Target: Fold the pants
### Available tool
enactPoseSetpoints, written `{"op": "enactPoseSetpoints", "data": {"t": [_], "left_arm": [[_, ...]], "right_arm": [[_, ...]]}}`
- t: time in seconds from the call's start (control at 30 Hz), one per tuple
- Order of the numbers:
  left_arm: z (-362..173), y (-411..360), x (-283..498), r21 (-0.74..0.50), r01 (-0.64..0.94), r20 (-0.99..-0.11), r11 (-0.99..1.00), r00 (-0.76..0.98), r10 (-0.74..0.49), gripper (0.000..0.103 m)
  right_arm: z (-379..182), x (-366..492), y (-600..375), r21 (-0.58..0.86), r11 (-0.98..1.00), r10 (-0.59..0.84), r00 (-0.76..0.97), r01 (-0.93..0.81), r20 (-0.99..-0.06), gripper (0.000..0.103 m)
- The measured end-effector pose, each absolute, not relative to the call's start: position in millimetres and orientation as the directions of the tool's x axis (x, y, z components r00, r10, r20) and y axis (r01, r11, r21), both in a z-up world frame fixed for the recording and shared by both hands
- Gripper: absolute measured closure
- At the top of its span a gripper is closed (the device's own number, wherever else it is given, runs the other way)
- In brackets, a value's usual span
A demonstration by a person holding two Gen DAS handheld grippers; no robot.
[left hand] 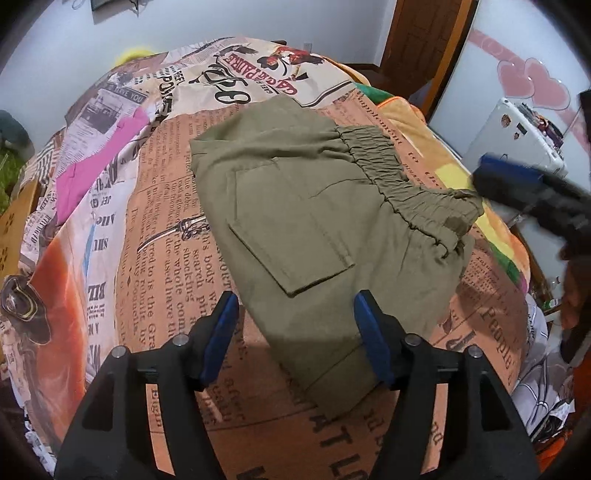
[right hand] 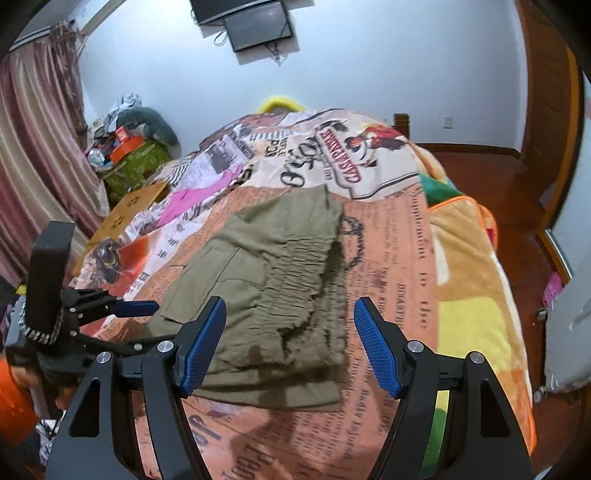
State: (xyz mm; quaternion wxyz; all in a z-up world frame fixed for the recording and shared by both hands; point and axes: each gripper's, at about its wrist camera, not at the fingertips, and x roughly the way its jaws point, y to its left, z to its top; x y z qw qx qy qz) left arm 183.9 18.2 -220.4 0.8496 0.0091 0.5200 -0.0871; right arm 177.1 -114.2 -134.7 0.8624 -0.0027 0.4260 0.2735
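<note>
Left wrist view: left gripper [left hand: 295,325] jaws spread wide, nothing between the blue pads [left hand: 218,339]. It hangs just above the near end of the pants [left hand: 295,206], no contact that can be made out.

Pants: olive green, already folded into a compact stack, lying flat on the bedspread [left hand: 166,229]. Elastic waistband [left hand: 399,181], gathered and wrinkled, sits at the right edge of the stack in this view. A patch pocket [left hand: 291,236] faces up near the middle.

Right gripper [left hand: 524,188] shows at the right edge of the left wrist view, blurred, close to the waistband corner; touching or not cannot be told.

Right wrist view: right gripper [right hand: 290,339] also spread apart, pads empty, poised over the waistband [right hand: 299,288] side of the folded pants [right hand: 266,280]. Left gripper [right hand: 133,308] visible at the left, its blue tip near the pants' left edge.

Surroundings: bedspread [right hand: 391,266] printed like old newspaper, orange and cream. A pink garment [left hand: 99,158] lies on it well apart from the pants, toward the far left. A fleece blanket [right hand: 469,258] in yellow, orange and green runs along the bed's right side. A dark screen [right hand: 258,24] is mounted on the far wall; a striped curtain [right hand: 33,140] hangs at the left.
</note>
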Motion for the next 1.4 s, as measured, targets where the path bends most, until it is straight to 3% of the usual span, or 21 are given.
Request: {"op": "enactPoseSetpoints", "data": {"t": [0.2, 0.33, 0.47, 0.83, 1.0, 1.27, 1.4], "left_arm": [[-206, 39, 192, -0.052, 0.121, -0.867, 0.991, 0.487, -0.105, 0.037], [-198, 61, 222, -0.035, 0.084, -0.858, 0.996, 0.508, -0.073, 0.037], [-197, 81, 268, -0.034, 0.029, -0.860, 0.999, 0.509, -0.044, 0.036], [-254, 92, 374, 0.058, 0.042, -0.920, 0.997, 0.391, 0.037, 0.032], [-283, 89, 382, 0.109, 0.075, -0.930, 0.991, 0.361, 0.075, 0.023], [-282, 85, 351, 0.156, 0.119, -0.916, 0.981, 0.388, 0.099, 0.023], [-279, 98, 330, 0.095, 0.049, -0.923, 0.994, 0.378, 0.069, 0.023]], "right_arm": [[-183, 175, -117, 0.280, 0.858, 0.456, 0.390, -0.430, -0.800, 0.035], [-188, 176, -127, 0.338, 0.852, 0.488, 0.372, -0.400, -0.790, 0.030], [-183, 174, -123, 0.294, 0.852, 0.471, 0.387, -0.434, -0.793, 0.030], [-188, 176, -129, 0.356, 0.845, 0.505, 0.375, -0.399, -0.778, 0.029], [-189, 181, -131, 0.347, 0.848, 0.499, 0.382, -0.400, -0.778, 0.026], [-186, 190, -138, 0.313, 0.879, 0.452, 0.421, -0.360, -0.786, 0.026], [-177, 187, -147, 0.290, 0.897, 0.422, 0.451, -0.334, -0.787, 0.026]]}}
